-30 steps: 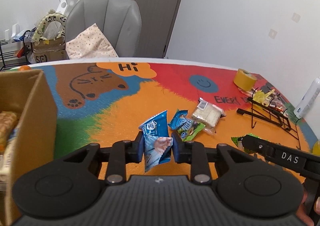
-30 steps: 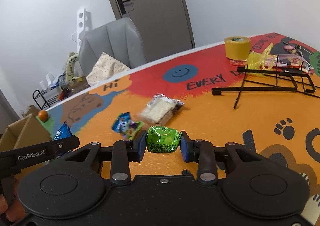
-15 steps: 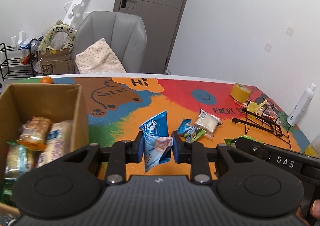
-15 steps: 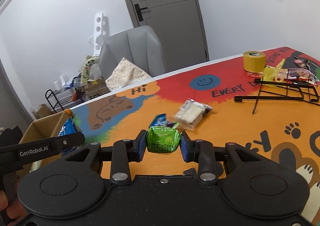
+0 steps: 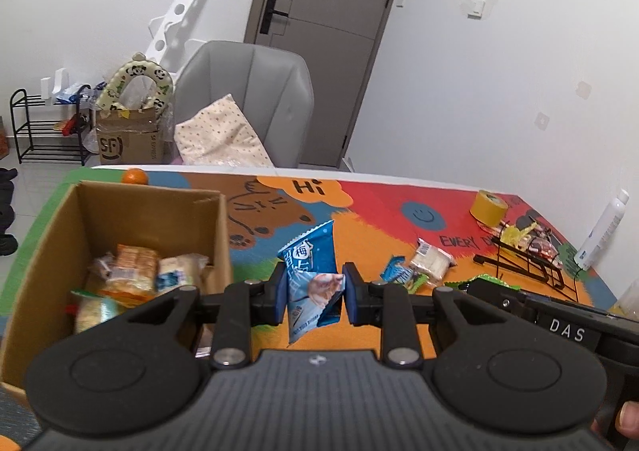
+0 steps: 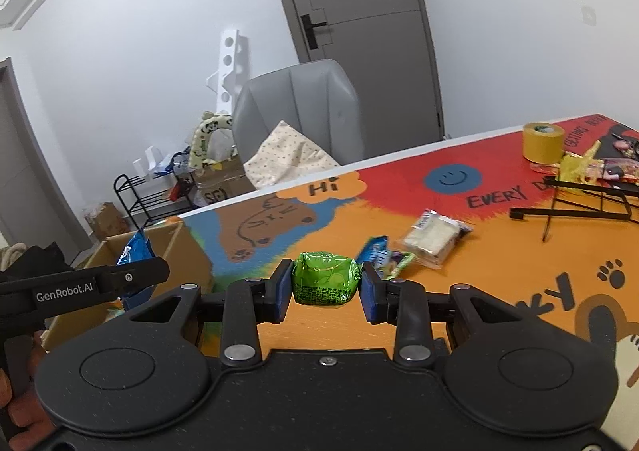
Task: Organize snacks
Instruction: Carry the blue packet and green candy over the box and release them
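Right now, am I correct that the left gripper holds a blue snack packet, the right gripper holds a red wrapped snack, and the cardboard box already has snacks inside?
Nearly. The wrapped snack in the right gripper is green, not red, as the right wrist view shows. The rest stands: the left gripper holds a blue snack packet, and the cardboard box already has snacks inside.

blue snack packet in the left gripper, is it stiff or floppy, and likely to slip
Probably floppy: the blue snack packet is creased and bent where the left gripper pinches it. Likely light, since its top corner stands up unsupported. The glossy film could slip, though the pads press on both sides.
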Demonstrator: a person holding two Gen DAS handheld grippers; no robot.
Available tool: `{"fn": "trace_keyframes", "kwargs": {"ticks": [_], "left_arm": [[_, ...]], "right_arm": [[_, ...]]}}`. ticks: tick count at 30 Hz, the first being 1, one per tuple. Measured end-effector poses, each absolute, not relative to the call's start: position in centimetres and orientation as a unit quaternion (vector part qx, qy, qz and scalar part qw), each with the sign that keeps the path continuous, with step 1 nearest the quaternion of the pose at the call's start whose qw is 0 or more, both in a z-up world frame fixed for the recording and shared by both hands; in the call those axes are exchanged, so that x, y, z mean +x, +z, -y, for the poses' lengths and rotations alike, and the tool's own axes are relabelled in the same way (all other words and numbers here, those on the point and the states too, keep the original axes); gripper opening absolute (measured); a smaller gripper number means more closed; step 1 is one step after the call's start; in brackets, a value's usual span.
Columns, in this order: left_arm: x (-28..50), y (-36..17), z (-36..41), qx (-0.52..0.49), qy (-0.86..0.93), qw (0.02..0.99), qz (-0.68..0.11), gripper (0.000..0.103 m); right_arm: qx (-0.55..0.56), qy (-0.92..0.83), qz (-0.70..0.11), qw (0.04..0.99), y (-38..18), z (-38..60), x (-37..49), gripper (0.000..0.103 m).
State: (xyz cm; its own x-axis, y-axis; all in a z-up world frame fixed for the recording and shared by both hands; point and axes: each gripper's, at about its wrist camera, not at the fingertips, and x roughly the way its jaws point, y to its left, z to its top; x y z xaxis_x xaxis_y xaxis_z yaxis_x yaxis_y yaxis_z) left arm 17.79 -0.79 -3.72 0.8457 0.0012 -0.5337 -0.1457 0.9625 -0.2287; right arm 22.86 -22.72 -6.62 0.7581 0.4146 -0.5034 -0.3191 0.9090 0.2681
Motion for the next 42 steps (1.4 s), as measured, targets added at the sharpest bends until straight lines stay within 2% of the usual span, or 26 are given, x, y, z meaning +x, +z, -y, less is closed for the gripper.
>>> {"fn": "trace_keyframes", "kwargs": {"ticks": [20,42], "left_arm": [[14.0,-3.0,-5.8,-0.147,0.094,0.948,-0.268,0.027],[11.4,-4.7,-10.5,-0.172,0.116,0.934,-0.291,0.028]], "right_arm": [[0.078,0.256,-0.277,0.923,-5.0,16.9,21.3,0.033],[0.048,0.285,-0.29,0.912,-4.9,10.9,20.4,0.033]]}}
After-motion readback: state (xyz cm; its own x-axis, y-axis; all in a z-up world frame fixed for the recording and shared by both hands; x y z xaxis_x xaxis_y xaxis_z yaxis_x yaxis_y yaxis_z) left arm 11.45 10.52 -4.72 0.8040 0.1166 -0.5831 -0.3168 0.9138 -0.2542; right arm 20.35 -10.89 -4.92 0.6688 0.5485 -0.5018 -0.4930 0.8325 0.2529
